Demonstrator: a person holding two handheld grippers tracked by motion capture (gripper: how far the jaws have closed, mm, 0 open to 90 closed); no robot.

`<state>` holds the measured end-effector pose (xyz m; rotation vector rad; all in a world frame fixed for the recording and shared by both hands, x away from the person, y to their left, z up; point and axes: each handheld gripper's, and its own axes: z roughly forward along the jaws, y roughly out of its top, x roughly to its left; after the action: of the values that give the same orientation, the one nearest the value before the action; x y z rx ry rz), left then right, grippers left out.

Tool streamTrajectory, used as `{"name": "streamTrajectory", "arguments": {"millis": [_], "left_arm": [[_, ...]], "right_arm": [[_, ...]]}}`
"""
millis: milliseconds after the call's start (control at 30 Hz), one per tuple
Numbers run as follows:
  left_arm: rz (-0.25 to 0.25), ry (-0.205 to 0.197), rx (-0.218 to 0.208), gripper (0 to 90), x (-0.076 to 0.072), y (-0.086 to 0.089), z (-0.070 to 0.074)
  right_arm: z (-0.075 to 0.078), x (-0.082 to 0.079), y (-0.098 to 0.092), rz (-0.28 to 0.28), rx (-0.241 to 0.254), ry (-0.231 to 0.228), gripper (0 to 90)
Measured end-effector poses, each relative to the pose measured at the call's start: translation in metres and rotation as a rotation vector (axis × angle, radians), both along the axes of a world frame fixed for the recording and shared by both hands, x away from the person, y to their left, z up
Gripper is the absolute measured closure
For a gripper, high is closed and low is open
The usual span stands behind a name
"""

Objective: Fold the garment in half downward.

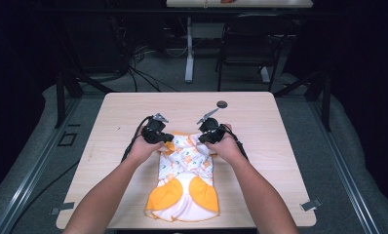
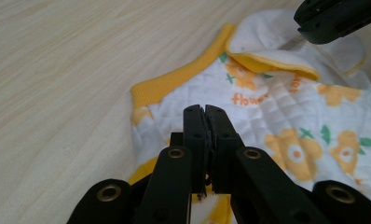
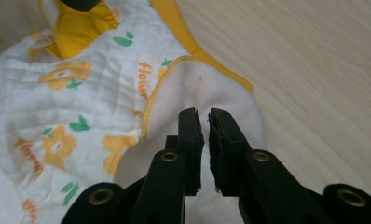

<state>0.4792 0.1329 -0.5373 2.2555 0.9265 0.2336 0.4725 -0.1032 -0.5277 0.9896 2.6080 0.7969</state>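
A small quilted garment [image 1: 184,170], white with orange flowers and orange trim, lies on the wooden table [image 1: 260,122] near its front edge. My left gripper [image 1: 168,139] is at the garment's far left corner. In the left gripper view the left gripper [image 2: 205,109] has its jaws pressed together just above the cloth [image 2: 277,112], with nothing between them. My right gripper [image 1: 202,139] is at the far right corner. In the right gripper view the right gripper [image 3: 201,114] hovers over a folded-over white flap [image 3: 211,93], with a narrow gap between its jaws and no cloth in it.
A small dark round disc [image 1: 222,104] lies on the table beyond the grippers. Bare wood surrounds the garment on the left, right and far side. Past the table's far edge stand a chair [image 1: 245,44] and a white table leg [image 1: 189,48].
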Motion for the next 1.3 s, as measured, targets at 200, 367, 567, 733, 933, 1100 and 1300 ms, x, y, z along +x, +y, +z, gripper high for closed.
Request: {"name": "streamTrajectory", "arguments": {"millis": [200, 367, 567, 733, 933, 1100, 1300], "left_arm": [[0.04, -0.004, 0.009, 81.5, 0.012, 0.003, -0.006], [0.088, -0.006, 0.023, 70.9, 0.02, 0.01, -0.015], [0.093, 0.011, 0.027, 64.6, 0.022, 0.011, -0.022], [0.084, 0.022, 0.036, 63.5, 0.021, 0.01, -0.026], [0.097, 0.036, -0.007, 63.0, 0.02, 0.015, -0.032], [0.092, 0.039, -0.01, 63.7, 0.019, 0.014, -0.032], [0.081, 0.046, -0.012, 71.6, 0.018, 0.012, -0.032]], "right_arm": [[-0.01, 0.012, 0.0, -0.067, 0.013, -0.009, 74.8], [-0.018, 0.02, -0.007, -0.123, 0.02, -0.008, 67.1], [-0.024, 0.024, -0.009, -0.144, 0.049, 0.004, 63.5], [-0.029, 0.025, -0.009, -0.143, 0.035, 0.031, 61.7], [-0.033, 0.027, -0.01, -0.15, 0.035, 0.057, 61.5], [-0.034, 0.027, -0.01, -0.16, 0.048, 0.067, 62.4], [-0.035, 0.029, -0.013, -0.142, 0.089, 0.108, 71.1]]}}
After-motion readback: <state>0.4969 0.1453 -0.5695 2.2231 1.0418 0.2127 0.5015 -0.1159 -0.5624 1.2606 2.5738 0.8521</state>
